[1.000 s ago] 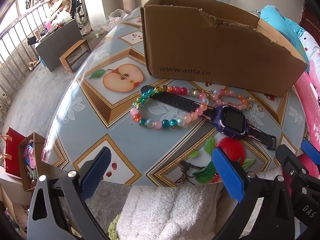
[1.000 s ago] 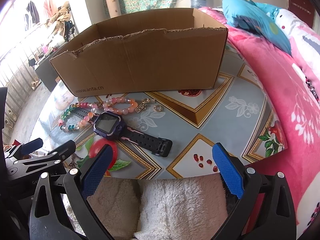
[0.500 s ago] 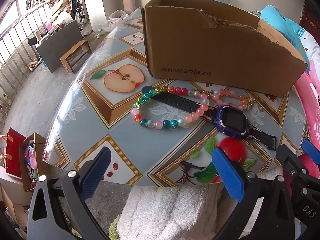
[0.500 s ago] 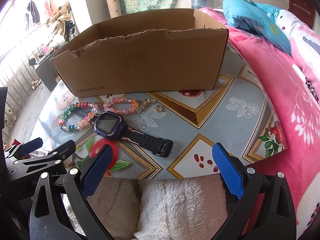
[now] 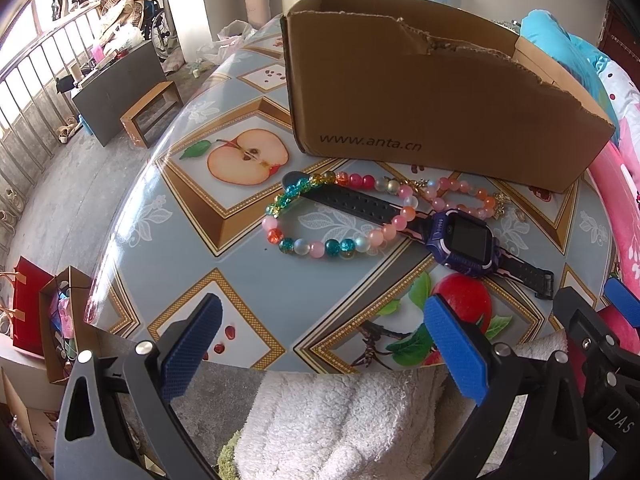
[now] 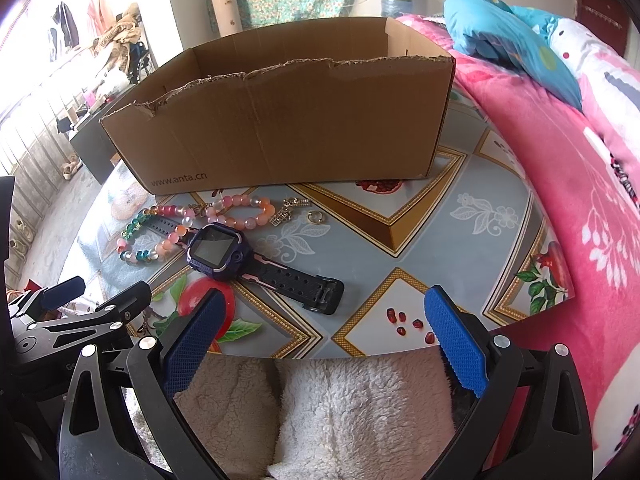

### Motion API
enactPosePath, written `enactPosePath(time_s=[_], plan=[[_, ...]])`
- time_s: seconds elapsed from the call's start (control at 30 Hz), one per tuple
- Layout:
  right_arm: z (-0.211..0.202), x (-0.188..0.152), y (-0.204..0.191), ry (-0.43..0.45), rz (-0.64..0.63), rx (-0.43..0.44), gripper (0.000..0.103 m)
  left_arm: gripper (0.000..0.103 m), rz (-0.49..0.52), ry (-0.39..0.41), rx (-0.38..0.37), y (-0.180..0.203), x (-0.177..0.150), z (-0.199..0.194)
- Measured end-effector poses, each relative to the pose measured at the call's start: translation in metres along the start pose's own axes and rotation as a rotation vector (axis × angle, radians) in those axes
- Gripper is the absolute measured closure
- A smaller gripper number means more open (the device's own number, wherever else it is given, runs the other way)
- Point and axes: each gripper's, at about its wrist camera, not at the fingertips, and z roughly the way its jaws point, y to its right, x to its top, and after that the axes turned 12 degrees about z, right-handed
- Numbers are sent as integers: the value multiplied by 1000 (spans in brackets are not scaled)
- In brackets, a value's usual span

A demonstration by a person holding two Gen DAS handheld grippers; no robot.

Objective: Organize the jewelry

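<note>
Step in hand, by my reading: the start of sorting, approach not yet begun, since nothing is lifted and every piece lies loose on the table (image 5: 168, 216) in front of the cardboard box (image 5: 424, 92). Left tongs (image 5: 324, 344) are spread wide and hold nothing; right tongs (image 6: 326, 332) likewise spread and empty. Both sets hang over the near edge of the table, above a fluffy white cloth (image 6: 352, 408), well apart from the jewelry. The jewelry sits in a cluster between the tongs and the near wall of the box. The multicoloured bead bracelet (image 5: 316, 246) lies farthest left, draped over one strap of the purple watch (image 5: 464, 242). The pink bead bracelet (image 6: 248, 212) lies behind the watch, just beside the box wall. A small gold charm (image 6: 290, 210) and a small ring (image 6: 315, 217) lie to the right of the pink bracelet, near each other but apart. In the left wrist view the watch is nearest the right pad of the left tongs; in the right wrist view its free strap end (image 6: 324, 294) points toward the gap of the right tongs. Whether the box already holds anything cannot be told; its inside floor is hidden. Next move, as judged: reach forward and down to one piece, probably the watch or the multicoloured bracelet, close on it, then carry it over the torn front rim into the box. The overlap of bracelet and strap may drag one piece along with the other.
</note>
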Motion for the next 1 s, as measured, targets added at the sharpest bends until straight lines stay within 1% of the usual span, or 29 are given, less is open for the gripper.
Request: enactPosePath(time_s=[0.23, 0.4, 0.47, 0.53, 0.6, 0.73, 0.8, 0.83, 0.9, 0.93, 1.0], plan=[[0, 2, 2, 6, 3, -1, 8, 4, -3, 7, -8, 0, -1, 0], [1, 2, 3, 15, 11, 3, 8, 4, -2, 31, -42, -6, -2, 1], [0, 2, 3, 22, 14, 15, 8, 4, 2, 57, -51, -12, -3, 0], [-1, 2, 2, 32, 17, 38, 8, 4, 8, 84, -75, -17, -3, -1], [-1, 3, -1, 38, 13, 61, 10, 4, 20, 127, -129, -25, -2, -2], [2, 8, -13, 52, -16, 92, 18, 4, 21, 226, -198, -43, 0, -6], [4, 11, -20, 55, -26, 110, 25, 4, 25, 269, -208, -49, 3, -8], [6, 12, -24, 54, -32, 121, 26, 4, 30, 290, -207, -53, 5, -8], [9, 14, -30, 50, -40, 140, 37, 4, 36, 317, -198, -58, 13, -7], [12, 16, -34, 44, -45, 152, 39, 4, 32, 320, -195, -59, 16, -6], [14, 19, -39, 32, -50, 175, 51, 4, 21, 318, -206, -65, 23, -2]])
